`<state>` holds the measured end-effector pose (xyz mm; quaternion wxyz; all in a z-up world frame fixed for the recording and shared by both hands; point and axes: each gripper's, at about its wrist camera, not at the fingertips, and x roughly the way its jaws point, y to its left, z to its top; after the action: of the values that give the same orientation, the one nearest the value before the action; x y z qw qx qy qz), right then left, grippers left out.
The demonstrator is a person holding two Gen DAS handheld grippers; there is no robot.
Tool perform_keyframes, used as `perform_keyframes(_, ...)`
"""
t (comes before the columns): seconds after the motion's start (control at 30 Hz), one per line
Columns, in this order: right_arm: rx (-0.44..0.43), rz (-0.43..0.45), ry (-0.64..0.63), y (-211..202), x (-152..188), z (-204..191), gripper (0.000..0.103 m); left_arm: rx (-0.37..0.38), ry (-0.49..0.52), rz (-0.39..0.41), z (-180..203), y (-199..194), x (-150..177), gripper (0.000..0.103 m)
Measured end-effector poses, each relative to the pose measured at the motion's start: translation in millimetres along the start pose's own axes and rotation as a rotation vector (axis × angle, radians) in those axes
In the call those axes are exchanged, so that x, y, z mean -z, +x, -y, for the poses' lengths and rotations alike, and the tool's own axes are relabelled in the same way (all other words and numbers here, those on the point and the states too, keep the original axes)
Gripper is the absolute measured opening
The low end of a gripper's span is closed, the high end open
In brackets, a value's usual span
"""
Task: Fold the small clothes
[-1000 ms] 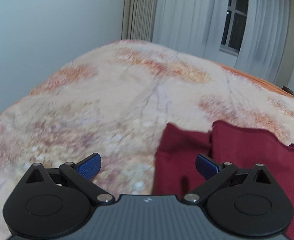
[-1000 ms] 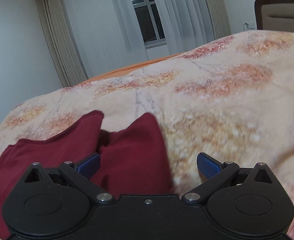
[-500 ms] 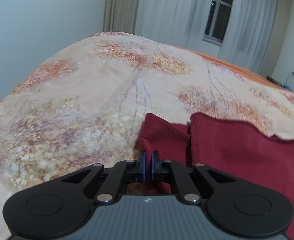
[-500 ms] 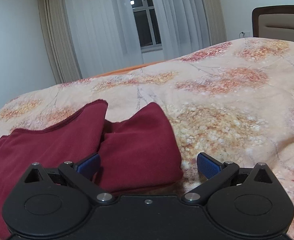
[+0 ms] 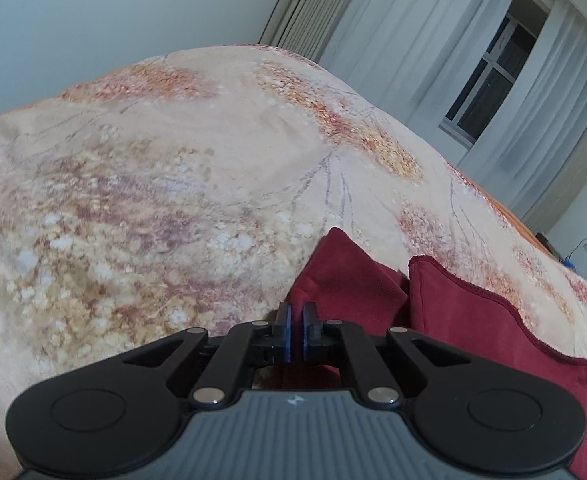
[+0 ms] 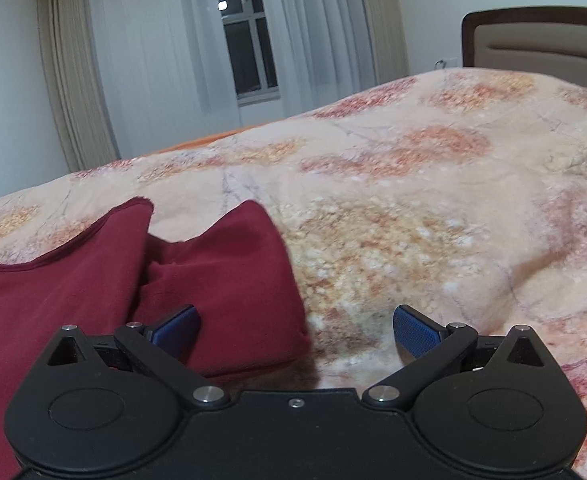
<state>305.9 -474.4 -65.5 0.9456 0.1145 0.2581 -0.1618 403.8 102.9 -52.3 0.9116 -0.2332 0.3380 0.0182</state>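
Left wrist | left claw (image 5: 296,330) pinches garment (image 5: 345,280) edge | bedspread (image 5: 173,184) bare

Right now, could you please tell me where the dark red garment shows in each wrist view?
Left wrist: dark red garment lower right, its edge between the closed left gripper.
Right wrist: garment lower left, by the open right gripper.
Shared landmark: window.

Bed w/ floral peach blanket (image 6: 413,208) is carrying everything. Dark red garment (image 6: 221,280) is lying directly on blanket, partly folded, well apart from headboard (image 6: 541,40), on blanket's near side; same garment (image 5: 473,320) showing in left view.
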Motion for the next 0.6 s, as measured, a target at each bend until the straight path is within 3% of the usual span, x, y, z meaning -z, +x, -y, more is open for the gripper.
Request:
perform_keyframes(0.23,0.070,-0.005,0.033,5.7,9.6,9.4,0.102,0.027,-0.008,0.016,-4.2,-1.2,3.4,0.007)
perform_keyframes(0.33,0.060,0.017,0.047,0.3,12.4,10.8,0.102,0.027,-0.007,0.019,-2.8,-6.8,5.0,0.016)
perform_keyframes(0.4,0.058,0.046,0.056,-8.2,12.9,10.3,0.102,0.030,0.010,0.032,-0.4,-14.4,6.4,0.034)
perform_keyframes(0.47,0.048,0.077,0.053,-20.2,13.2,7.9,0.102,0.058,0.028,0.054,1.1,-23.6,10.1,0.071)
perform_keyframes(0.6,-0.034,0.108,0.037,-51.9,15.3,-3.5,0.102,0.058,0.046,0.084,4.9,-36.0,21.5,0.087)
